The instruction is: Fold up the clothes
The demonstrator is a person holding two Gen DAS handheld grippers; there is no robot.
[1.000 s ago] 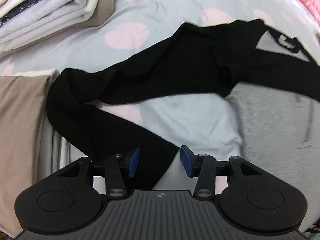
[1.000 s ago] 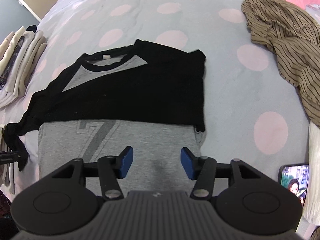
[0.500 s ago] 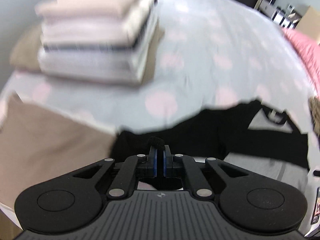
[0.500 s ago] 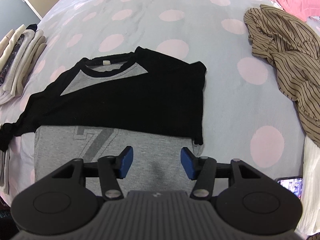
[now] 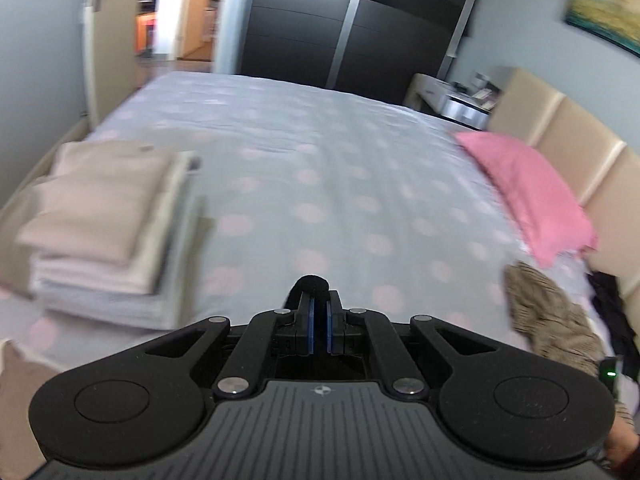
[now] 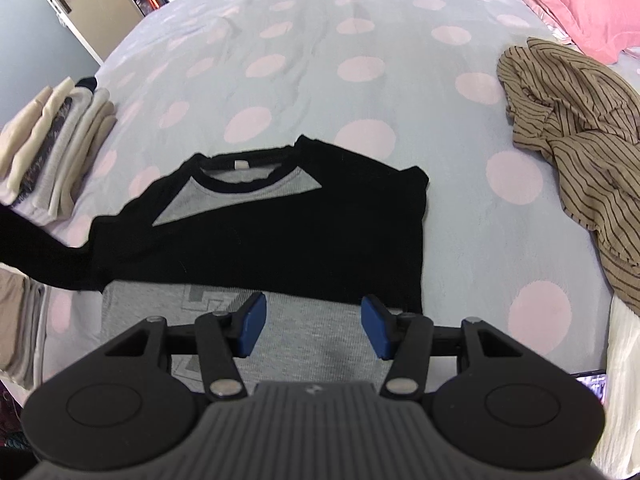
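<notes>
Clearly the main risk sits with the left tool [image 5: 319, 322]: its blue pads are pressed together on a small bunch of black fabric, which I judge to be the end of the black sleeve [image 6: 44, 252] seen rising off to the left in the right wrist view. So little cloth is pinched that it could slip free if the sleeve is drawn across the body, and a hard tug could drag the whole shirt [image 6: 280, 232] out of square on the bed [image 6: 320, 60]. The left view is also blurred, so aiming the lay-down may be poor.

The right tool [image 6: 314, 330] hangs with its pads well apart above the grey lower part of the shirt, gripping nothing.

The shirt lies flat near the bed's near edge, collar away from the camera. It is grey-bodied with black shoulders and sleeves; the right side is already folded in across the chest, making a straight edge. A folded stack [image 6: 52, 148] sits to its left, and a crumpled striped garment [image 6: 580, 140] lies well apart on the right.
</notes>
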